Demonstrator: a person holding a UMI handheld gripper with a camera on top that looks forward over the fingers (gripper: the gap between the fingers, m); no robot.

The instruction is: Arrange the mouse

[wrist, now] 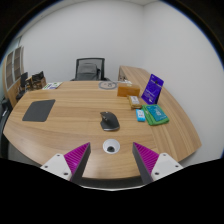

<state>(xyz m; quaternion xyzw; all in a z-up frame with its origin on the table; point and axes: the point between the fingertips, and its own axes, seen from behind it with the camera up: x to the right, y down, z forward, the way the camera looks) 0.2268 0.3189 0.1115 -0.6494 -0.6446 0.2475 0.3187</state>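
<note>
A dark grey mouse lies on the wooden table, ahead of the fingers and a little beyond a round cable hole. A dark mouse mat lies on the table far to the left of the mouse. My gripper is open and empty, its purple pads spread wide, and it hovers over the table's near edge. The cable hole sits between the fingertips.
To the right of the mouse lie a teal box, a purple box and a small brown box. A round grey object and an office chair are at the far end. Shelves stand at the left.
</note>
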